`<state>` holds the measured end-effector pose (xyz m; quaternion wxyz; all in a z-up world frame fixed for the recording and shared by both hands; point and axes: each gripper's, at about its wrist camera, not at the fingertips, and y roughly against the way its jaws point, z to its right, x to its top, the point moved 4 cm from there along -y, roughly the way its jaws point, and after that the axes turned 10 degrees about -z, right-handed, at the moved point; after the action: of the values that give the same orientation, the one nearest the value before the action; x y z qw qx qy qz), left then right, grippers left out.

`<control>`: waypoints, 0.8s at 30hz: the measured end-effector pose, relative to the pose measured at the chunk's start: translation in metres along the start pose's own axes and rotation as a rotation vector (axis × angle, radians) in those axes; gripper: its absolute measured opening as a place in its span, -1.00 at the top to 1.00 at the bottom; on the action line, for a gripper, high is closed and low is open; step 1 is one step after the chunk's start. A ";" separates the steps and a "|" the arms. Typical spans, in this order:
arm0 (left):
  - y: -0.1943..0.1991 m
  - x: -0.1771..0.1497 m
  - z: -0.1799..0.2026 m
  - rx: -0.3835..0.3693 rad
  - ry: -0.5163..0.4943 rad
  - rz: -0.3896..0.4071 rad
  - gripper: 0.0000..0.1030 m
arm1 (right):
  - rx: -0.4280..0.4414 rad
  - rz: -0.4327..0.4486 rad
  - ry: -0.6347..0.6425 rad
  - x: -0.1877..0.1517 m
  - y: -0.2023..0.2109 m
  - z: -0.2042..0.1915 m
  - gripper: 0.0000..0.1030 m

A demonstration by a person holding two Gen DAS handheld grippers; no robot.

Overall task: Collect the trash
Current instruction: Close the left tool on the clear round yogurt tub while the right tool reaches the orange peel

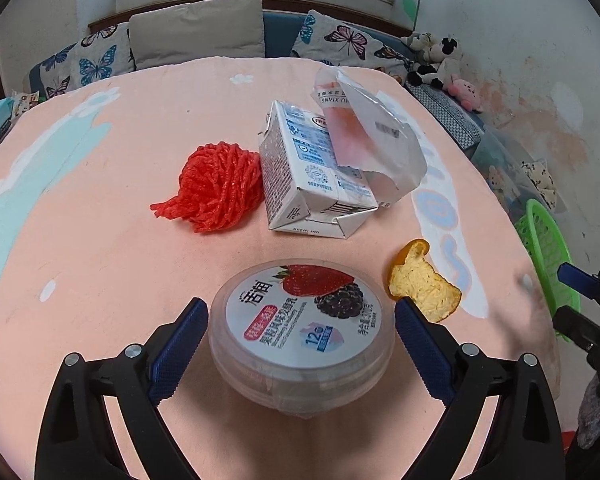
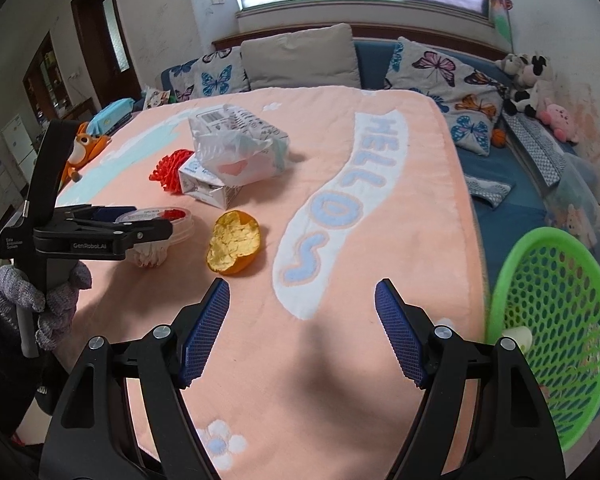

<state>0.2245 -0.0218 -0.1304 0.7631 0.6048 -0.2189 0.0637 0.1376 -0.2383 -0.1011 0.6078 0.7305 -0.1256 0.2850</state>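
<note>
Straddling yogurt cup on the desk, left claw wide, pads beside its rim | orange peel just right of it | right claw wide, holding nothing | green basket to its right

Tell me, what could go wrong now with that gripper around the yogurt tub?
The left gripper straddles the yogurt cup, a round, smooth tub that might slip or buckle when squeezed. The orange peel lies beside one finger and could get nudged. The green basket sits at the table edge, so a drop could miss.
</note>
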 end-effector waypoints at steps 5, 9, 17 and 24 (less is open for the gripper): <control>0.001 0.003 -0.001 -0.005 -0.010 0.012 -0.72 | 0.016 -0.014 0.020 0.005 -0.009 -0.010 -0.47; 0.005 0.002 -0.001 -0.008 -0.015 0.030 -0.71 | 0.030 -0.028 0.034 0.008 -0.018 -0.018 -0.47; 0.031 0.005 -0.004 -0.049 -0.001 0.097 -0.71 | 0.063 -0.060 0.049 0.013 -0.042 -0.035 -0.46; 0.066 0.009 -0.007 -0.071 0.009 0.170 -0.71 | 0.077 -0.086 0.065 0.021 -0.066 -0.049 -0.46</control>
<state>0.2104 0.0003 -0.0687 0.7768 0.5563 -0.2682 0.1233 0.1762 -0.1729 -0.1381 0.5946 0.7484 -0.0634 0.2869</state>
